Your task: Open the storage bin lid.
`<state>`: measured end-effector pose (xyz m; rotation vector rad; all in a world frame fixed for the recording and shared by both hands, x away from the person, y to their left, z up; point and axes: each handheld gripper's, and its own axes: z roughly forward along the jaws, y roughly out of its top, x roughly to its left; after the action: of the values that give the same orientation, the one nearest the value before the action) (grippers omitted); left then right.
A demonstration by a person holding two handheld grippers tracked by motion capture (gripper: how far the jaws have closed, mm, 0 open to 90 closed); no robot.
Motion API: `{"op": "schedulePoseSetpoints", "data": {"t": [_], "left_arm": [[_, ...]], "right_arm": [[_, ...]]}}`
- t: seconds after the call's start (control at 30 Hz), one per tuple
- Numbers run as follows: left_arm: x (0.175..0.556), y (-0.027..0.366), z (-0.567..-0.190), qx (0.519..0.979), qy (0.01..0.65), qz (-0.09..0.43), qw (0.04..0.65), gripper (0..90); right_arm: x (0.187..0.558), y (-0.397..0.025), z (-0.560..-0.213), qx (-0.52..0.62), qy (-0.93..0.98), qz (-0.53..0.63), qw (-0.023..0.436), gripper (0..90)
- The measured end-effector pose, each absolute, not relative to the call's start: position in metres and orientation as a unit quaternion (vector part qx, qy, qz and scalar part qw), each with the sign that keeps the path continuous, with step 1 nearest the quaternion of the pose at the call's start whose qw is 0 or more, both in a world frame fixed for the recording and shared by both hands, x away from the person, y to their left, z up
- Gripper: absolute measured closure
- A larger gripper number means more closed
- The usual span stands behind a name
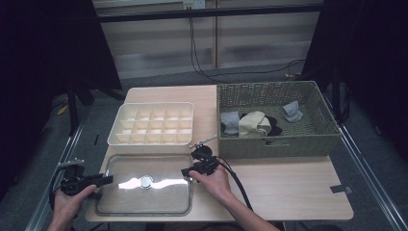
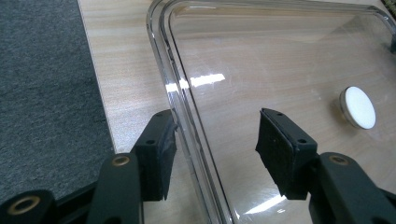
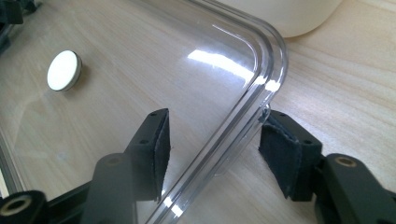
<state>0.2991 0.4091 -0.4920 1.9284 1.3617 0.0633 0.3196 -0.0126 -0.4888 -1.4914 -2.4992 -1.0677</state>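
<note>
A clear rectangular lid (image 1: 144,192) with a white round knob (image 1: 146,181) lies flat at the table's front left. My left gripper (image 1: 108,180) is at its left edge and my right gripper (image 1: 185,172) at its right far corner. In the left gripper view the lid's rim (image 2: 187,116) runs between the open jaws of the left gripper (image 2: 217,151), and the knob (image 2: 357,107) shows farther in. In the right gripper view the right gripper (image 3: 217,151) stands open astride the rounded corner of the lid (image 3: 261,60). Neither pair of jaws is closed on the rim.
A cream divided box (image 1: 151,125) sits just behind the lid, and its edge (image 3: 289,14) shows in the right gripper view. A woven basket (image 1: 274,144) with several socks stands at the right back. Bare wood lies at the front right. Grey floor (image 2: 42,93) lies left of the table edge.
</note>
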Motion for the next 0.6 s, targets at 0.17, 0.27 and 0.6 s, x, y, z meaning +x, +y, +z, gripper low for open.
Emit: {"op": "schedulePoseSetpoints", "data": {"t": [0.17,0.27,0.6], "left_arm": [[0.299,0.407,-0.491,0.757,0.536,0.031,0.373,45.2],[0.297,0.406,-0.492,0.758,0.535,0.042,0.372,48.6],[0.295,0.409,-0.487,0.746,0.534,0.047,0.394,35.8]], "right_arm": [[0.321,-0.016,-0.49,-0.482,-0.803,-0.349,0.021,43.0],[0.321,-0.017,-0.489,-0.482,-0.804,-0.348,0.014,43.2],[0.324,-0.024,-0.489,-0.473,-0.802,-0.365,0.012,43.5]]}}
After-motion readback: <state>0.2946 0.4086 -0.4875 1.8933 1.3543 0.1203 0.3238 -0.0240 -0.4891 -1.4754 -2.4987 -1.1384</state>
